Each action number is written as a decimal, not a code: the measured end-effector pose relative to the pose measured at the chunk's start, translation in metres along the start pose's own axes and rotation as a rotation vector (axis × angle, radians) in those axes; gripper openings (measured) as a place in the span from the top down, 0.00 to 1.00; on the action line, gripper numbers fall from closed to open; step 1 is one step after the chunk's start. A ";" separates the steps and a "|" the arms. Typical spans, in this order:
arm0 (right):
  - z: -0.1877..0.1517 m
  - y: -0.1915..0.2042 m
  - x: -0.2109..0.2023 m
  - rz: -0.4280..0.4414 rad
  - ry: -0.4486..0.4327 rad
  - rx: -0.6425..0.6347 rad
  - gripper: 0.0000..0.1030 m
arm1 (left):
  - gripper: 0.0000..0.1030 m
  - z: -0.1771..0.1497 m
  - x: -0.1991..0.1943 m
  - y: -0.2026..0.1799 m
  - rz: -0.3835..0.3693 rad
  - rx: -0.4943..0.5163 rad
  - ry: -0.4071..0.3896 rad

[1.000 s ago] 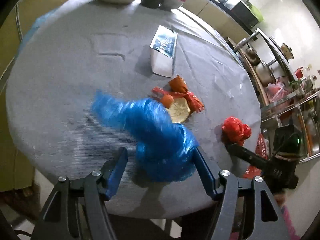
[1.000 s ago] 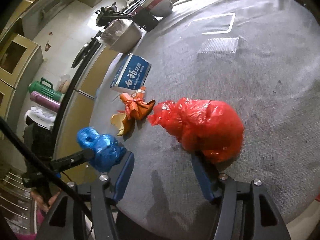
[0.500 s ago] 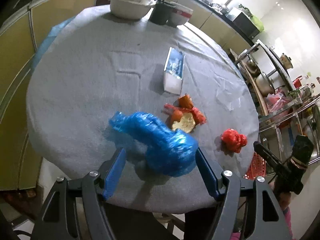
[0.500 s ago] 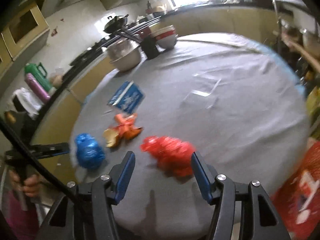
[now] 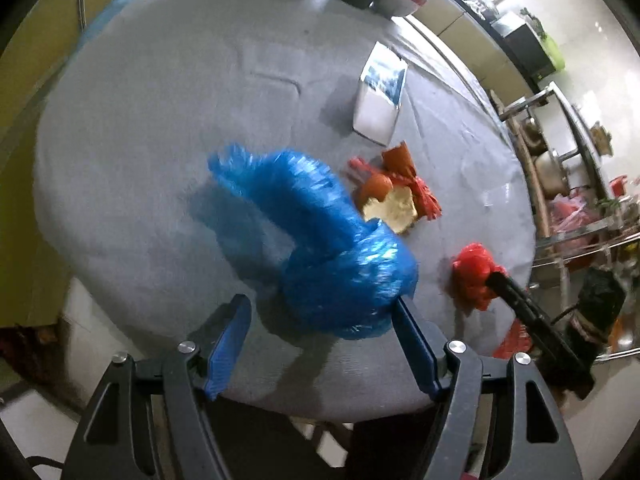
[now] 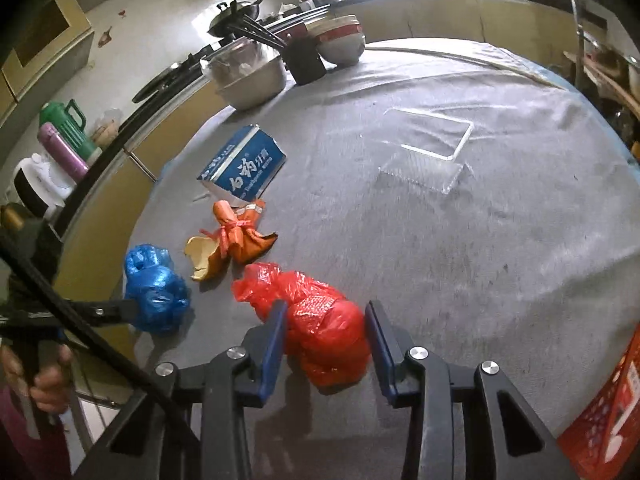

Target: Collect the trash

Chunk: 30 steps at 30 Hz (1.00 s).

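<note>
I am watching the red bag lying near my edge of the round grey table, sitting between the two blue fingers of my right gripper. Its jaws are closing on the bag; the left finger is touching the crumpled plastic, while a thin gap seems to be showing at the right finger, so I am not calling it gripped.

The blue bag is lying further along the same edge, inside my left gripper. Those jaws are standing wide; the right finger is touching the bag's bulge and the left finger is standing clear of it.

Between the two bags, orange wrappers and a pale peel are lying in a small heap, and just beyond them a blue and white box is resting on the cloth. A metal bowl, a dark cup and stacked bowls are sitting at the far rim.
</note>
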State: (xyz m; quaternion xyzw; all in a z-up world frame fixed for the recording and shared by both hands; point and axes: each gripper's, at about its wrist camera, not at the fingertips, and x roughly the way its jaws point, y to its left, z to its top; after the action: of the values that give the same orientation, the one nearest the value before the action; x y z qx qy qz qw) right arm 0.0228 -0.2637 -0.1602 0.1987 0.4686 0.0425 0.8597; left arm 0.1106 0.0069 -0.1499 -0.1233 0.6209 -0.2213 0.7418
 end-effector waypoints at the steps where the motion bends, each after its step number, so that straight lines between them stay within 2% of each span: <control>1: -0.003 0.000 -0.001 0.005 -0.001 0.006 0.60 | 0.28 0.000 0.002 0.001 -0.010 -0.014 0.001; 5: -0.013 0.003 -0.005 0.034 0.007 0.020 0.60 | 0.28 0.001 0.000 -0.002 0.004 -0.029 -0.021; 13: -0.021 0.011 -0.005 0.051 0.011 0.002 0.60 | 0.28 -0.001 0.016 -0.023 0.055 0.005 -0.004; 15: -0.021 0.010 -0.005 0.058 0.015 0.002 0.60 | 0.34 -0.001 0.023 -0.024 0.048 -0.003 0.008; 16: -0.022 0.010 -0.006 0.062 0.015 0.000 0.60 | 0.41 -0.002 0.022 -0.025 0.060 0.005 -0.007; 17: -0.023 0.011 -0.006 0.064 0.014 -0.002 0.60 | 0.56 -0.002 0.022 -0.027 0.064 0.014 -0.014; 23: -0.028 0.018 -0.007 0.062 0.011 -0.038 0.60 | 0.71 -0.001 0.023 -0.031 0.081 0.026 -0.030; 30: -0.030 0.021 -0.020 0.088 -0.028 -0.023 0.63 | 0.74 -0.008 0.003 -0.041 0.151 0.080 -0.095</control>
State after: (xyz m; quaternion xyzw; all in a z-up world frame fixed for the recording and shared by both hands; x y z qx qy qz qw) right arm -0.0111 -0.2407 -0.1509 0.2099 0.4470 0.0826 0.8656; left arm 0.0963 -0.0294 -0.1354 -0.0568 0.5833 -0.1835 0.7892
